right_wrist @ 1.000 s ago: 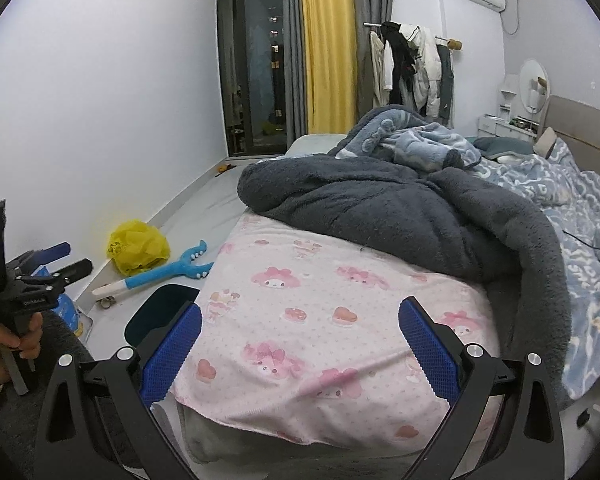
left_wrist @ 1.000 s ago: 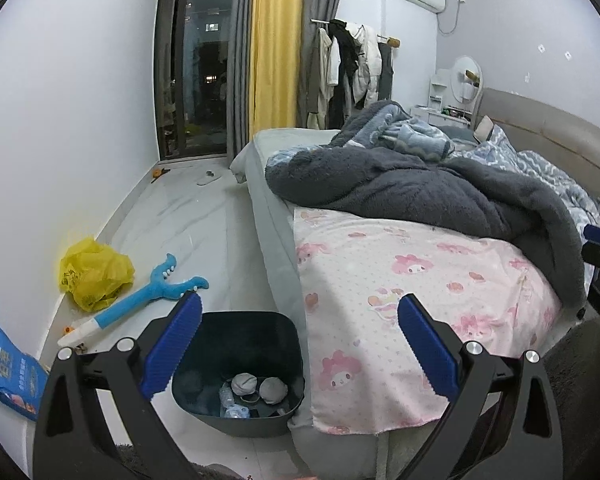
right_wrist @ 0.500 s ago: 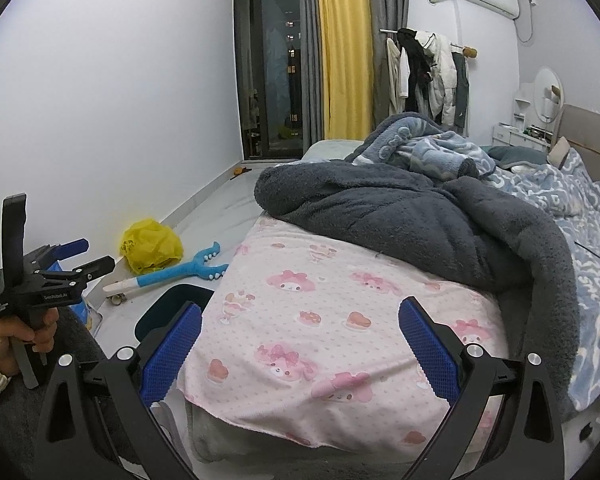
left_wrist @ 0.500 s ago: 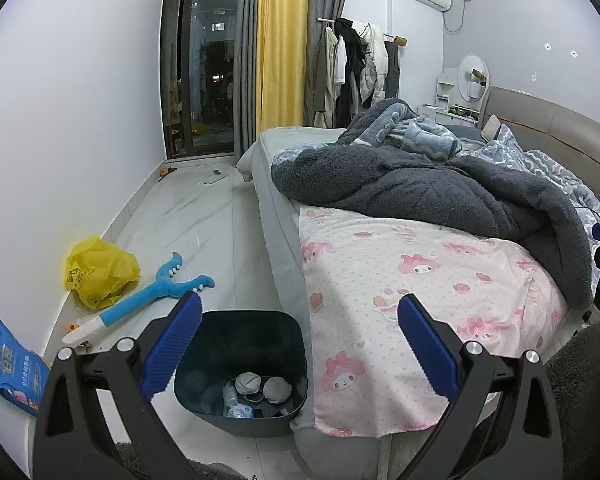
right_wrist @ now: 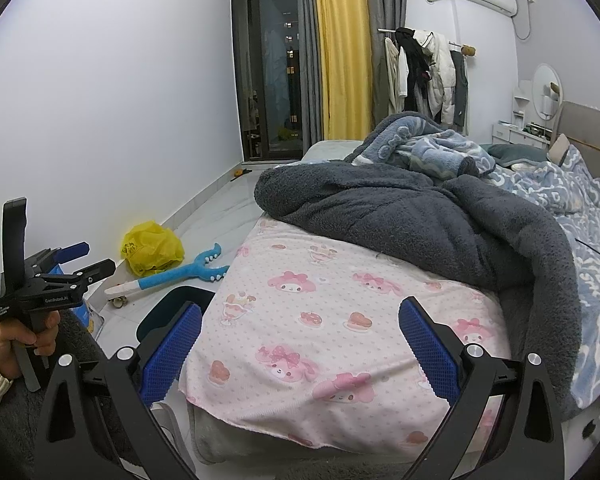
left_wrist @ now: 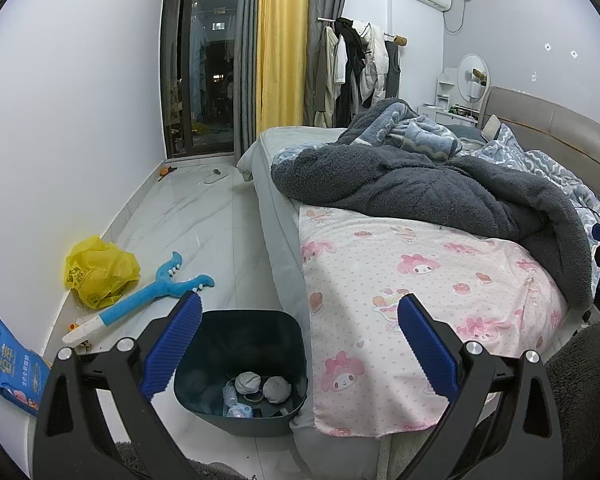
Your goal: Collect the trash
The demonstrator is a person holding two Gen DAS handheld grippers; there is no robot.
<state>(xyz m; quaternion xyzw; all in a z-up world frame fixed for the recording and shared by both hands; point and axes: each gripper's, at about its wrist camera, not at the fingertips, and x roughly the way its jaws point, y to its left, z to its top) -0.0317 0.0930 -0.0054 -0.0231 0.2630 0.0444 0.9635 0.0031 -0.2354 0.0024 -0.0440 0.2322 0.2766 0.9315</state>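
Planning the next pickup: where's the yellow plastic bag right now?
In the left wrist view the yellow plastic bag lies on the floor at left against the wall, beside the blue toy, beyond the trash bin.

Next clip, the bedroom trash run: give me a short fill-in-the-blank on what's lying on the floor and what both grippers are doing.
1. The crumpled plastic bag by the wall is ____.
2. The dark bin stands on the floor right beside the ____.
3. The left gripper and the right gripper both hold ____.
4. The long foam toy beside the bag is mostly ____.

Missing words: yellow; bed; nothing; blue
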